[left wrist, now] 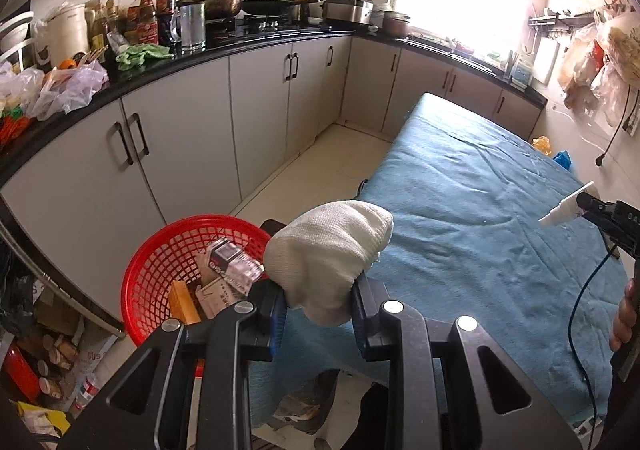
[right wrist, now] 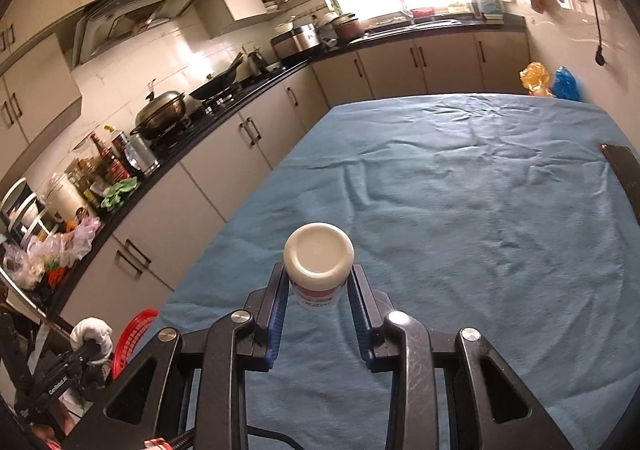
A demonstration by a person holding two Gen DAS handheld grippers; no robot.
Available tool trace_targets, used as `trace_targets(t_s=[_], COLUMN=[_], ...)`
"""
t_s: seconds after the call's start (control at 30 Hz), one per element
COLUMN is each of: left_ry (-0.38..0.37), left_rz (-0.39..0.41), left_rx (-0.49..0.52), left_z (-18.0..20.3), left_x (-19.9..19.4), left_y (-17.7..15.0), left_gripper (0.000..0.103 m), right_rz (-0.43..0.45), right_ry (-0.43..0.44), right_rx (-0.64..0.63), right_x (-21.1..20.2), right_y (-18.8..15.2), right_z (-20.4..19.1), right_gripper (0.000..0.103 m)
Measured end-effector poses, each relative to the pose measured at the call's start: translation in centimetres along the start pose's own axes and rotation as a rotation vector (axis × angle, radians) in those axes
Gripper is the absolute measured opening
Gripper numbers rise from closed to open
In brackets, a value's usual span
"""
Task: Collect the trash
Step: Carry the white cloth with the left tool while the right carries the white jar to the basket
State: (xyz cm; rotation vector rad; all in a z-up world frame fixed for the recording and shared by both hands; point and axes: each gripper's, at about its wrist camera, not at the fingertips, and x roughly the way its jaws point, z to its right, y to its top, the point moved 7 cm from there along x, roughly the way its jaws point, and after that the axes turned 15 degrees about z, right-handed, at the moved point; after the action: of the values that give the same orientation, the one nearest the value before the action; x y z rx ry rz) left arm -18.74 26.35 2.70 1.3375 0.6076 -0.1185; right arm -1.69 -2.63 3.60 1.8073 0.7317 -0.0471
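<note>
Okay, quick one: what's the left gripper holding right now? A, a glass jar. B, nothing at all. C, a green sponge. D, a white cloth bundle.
D: the left gripper has its fingers pressed on a white cloth bundle, held beside the red basket.

Blue tablecloth (right wrist: 460,190) wide open — cabinets (right wrist: 224,186) hemming left

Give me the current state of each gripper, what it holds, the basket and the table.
Left gripper: shut on the white cloth.
White cloth: bunched, held beside the basket.
Right gripper: shut on the white bottle.
White bottle: held above the table, base toward the camera.
Red basket: on the floor, already holding boxes and packets.
Table: covered with a wrinkled blue cloth.
</note>
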Motion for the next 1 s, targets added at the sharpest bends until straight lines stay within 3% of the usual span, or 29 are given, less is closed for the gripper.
trace_targets(t_s=[0.27,1.0], left_ry=[0.024,0.132], left_rz=[-0.002,-0.024], left_rx=[-0.026,-0.07], left_z=[-1.9,-7.6], left_x=[0.2,1.0], left_y=[-0.3,-1.1], left_gripper=[0.026,0.026], right_rz=[-0.015,-0.129], right_ry=[0.06,0.33], right_rx=[-0.082,-0.201], right_x=[-0.4,0.8], right_y=[-1.6,-7.1], right_z=[-4.7,-18.6], right_gripper=[0.033,0.033])
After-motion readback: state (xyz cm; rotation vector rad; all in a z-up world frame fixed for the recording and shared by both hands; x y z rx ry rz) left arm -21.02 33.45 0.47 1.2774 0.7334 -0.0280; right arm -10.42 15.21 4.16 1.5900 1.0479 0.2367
